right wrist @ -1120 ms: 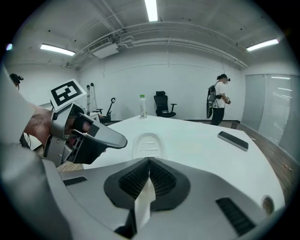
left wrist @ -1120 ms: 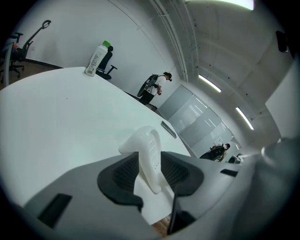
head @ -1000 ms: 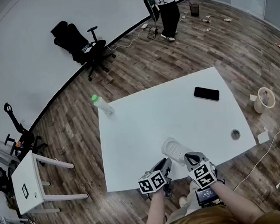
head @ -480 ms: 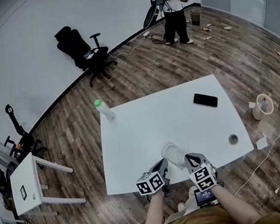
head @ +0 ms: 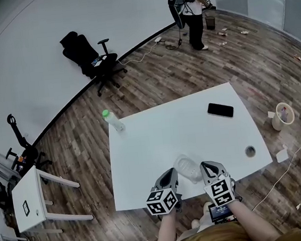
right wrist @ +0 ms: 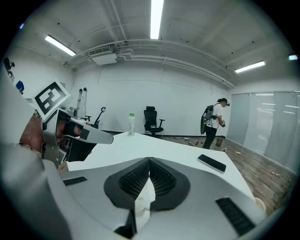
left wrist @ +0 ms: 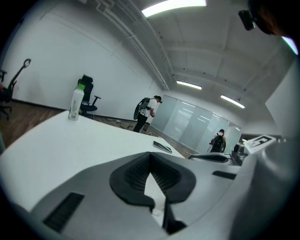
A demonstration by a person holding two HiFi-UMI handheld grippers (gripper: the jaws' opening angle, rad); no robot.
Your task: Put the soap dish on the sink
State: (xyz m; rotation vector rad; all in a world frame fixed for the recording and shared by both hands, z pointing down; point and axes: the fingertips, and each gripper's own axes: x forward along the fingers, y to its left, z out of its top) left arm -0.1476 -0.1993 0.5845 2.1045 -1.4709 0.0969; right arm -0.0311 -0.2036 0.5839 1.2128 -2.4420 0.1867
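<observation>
The soap dish (head: pixel 187 167), a clear shallow plastic tray, hangs just above the white table (head: pixel 153 144) near its front edge. My left gripper (head: pixel 172 175) is shut on its left rim and my right gripper (head: pixel 202 168) on its right rim. In the left gripper view the pads (left wrist: pixel 136 173) meet at the tip with a pale sliver of the dish (left wrist: pixel 152 190) between them. In the right gripper view a similar pale edge (right wrist: pixel 143 199) is pinched in the shut pads (right wrist: pixel 133 180). The rest of the dish is hidden below both cameras.
A black phone (head: pixel 220 110) lies at the table's far right, a green-capped bottle (head: pixel 113 121) stands at the far left corner, and a round cable hole (head: pixel 250 151) is near the right edge. An office chair (head: pixel 87 51), a small side table (head: pixel 30 199) and a standing person (head: pixel 189 9) are around the room.
My left gripper has closed onto the dish's left rim. Both grippers have risen a little with the dish between them. The person at the back has walked to the right.
</observation>
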